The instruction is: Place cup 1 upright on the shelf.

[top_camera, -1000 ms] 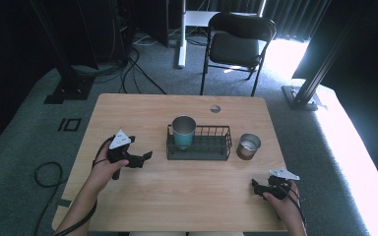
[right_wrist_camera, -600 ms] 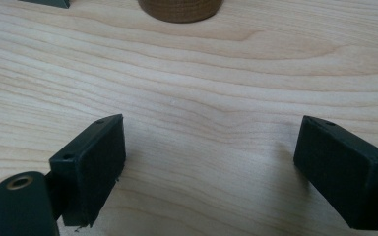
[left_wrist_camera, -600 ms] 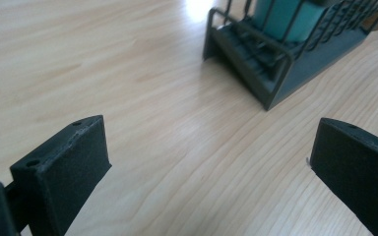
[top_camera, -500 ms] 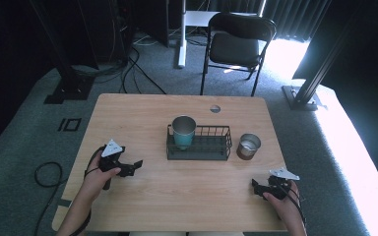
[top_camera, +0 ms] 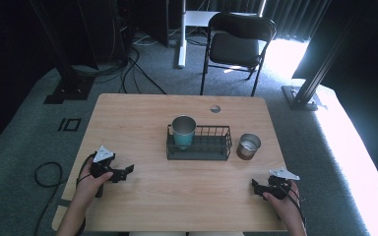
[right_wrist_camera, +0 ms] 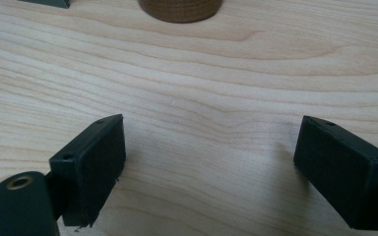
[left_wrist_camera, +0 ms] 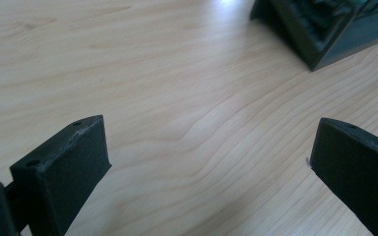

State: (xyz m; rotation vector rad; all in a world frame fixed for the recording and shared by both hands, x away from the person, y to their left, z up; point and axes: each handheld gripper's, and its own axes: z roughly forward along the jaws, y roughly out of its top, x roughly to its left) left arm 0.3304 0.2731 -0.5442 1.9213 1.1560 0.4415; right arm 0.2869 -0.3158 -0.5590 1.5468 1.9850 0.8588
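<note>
Two grippers rest low over the counter (top_camera: 147,113), each with its fingers spread wide and holding nothing. In the left gripper view, bare wood lies between the black fingers (left_wrist_camera: 61,167), and a corner of the wire basket (left_wrist_camera: 320,29) shows ahead at the upper right. In the right gripper view, the fingers (right_wrist_camera: 91,157) likewise frame bare wood, with the base of the brown cup (right_wrist_camera: 179,9) straight ahead at the top edge. From the high view, the left gripper (top_camera: 123,172) sits near the counter's left edge, toward the near left corner, held by the left hand (top_camera: 91,184). The right gripper (top_camera: 257,187) sits near the near right corner, held by the right hand (top_camera: 285,204). The basket (top_camera: 211,152) occupies the counter's centre, well apart from both grippers, with a teal cup (top_camera: 183,132) standing upright in its left end. The brown cup (top_camera: 248,146) stands upright just beside the basket's right end.
</note>
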